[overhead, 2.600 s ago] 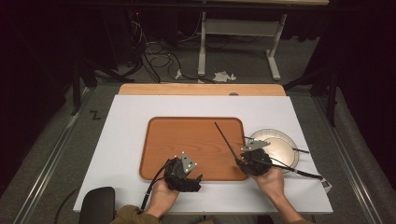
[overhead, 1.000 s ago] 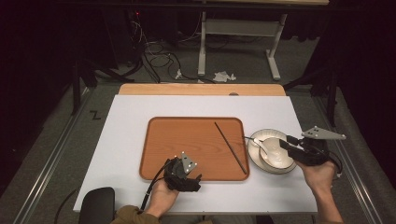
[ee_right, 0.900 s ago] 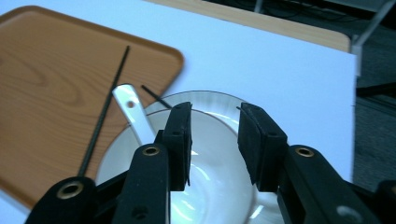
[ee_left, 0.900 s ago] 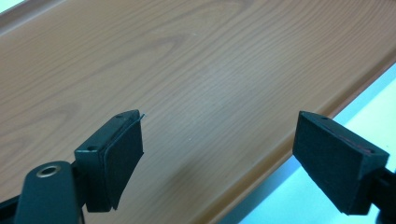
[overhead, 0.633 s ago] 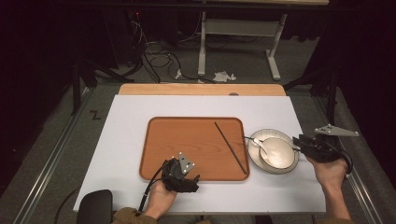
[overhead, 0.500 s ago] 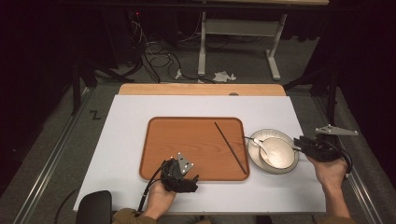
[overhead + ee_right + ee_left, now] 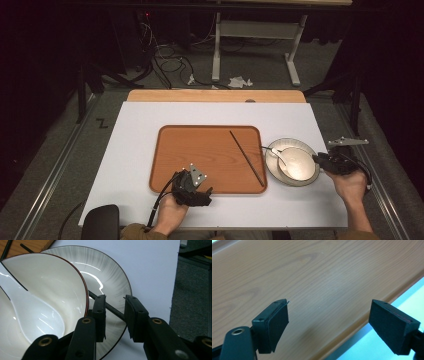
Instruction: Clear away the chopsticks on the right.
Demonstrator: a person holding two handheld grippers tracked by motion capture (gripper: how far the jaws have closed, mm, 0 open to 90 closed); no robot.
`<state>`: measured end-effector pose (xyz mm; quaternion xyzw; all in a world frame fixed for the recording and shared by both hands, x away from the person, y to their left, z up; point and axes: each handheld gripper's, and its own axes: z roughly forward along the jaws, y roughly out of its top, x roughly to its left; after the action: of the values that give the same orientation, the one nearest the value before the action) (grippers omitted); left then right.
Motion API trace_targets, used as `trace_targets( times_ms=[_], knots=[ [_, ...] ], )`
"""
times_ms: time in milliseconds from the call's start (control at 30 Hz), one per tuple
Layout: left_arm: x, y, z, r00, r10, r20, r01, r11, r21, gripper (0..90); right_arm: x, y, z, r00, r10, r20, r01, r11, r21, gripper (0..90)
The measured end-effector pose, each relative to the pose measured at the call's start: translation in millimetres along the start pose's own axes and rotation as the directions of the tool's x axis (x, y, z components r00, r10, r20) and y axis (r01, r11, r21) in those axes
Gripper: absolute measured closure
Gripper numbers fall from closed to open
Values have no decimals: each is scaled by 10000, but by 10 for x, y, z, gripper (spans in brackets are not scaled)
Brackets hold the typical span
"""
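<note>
While the left gripper (image 7: 196, 189) gapes over wood-grain tray (image 7: 205, 150), the right gripper's (image 7: 114, 315) closing jaws straddle a thin black chopstick (image 7: 110, 308).

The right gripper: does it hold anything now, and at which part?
Nothing is held yet. The right gripper has its closing jaws around a thin black chopstick lying across the plate rim, near its end; the pads seem not to press it.

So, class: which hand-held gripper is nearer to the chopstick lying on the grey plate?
Right. The right hand-held gripper straddles that chopstick over the plate; the left hand-held gripper sits at the tray's near edge.
</note>
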<state>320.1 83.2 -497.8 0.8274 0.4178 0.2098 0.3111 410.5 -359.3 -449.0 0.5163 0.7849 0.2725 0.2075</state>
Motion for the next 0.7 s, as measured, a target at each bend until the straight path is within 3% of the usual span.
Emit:
trace_targets(
  times_ms=[233, 500, 700],
  knots=[
    [8, -9, -1, 9999, -100, -19, 100, 9999, 30, 165, -35, -20, 73, 9998, 108, -163, -104, 9996, 247, 698],
    [23, -28, -21, 9998, -194, -79, 195, 9998, 24, 165, -33, 16, 99, 9998, 47, -196, -41, 9996, 294, 736],
    [-4, -29, 3, 10000, -66, -67, 66, 9999, 124, 165, -48, 14, 102, 9996, 28, -281, -20, 9997, 264, 738]
  ],
)
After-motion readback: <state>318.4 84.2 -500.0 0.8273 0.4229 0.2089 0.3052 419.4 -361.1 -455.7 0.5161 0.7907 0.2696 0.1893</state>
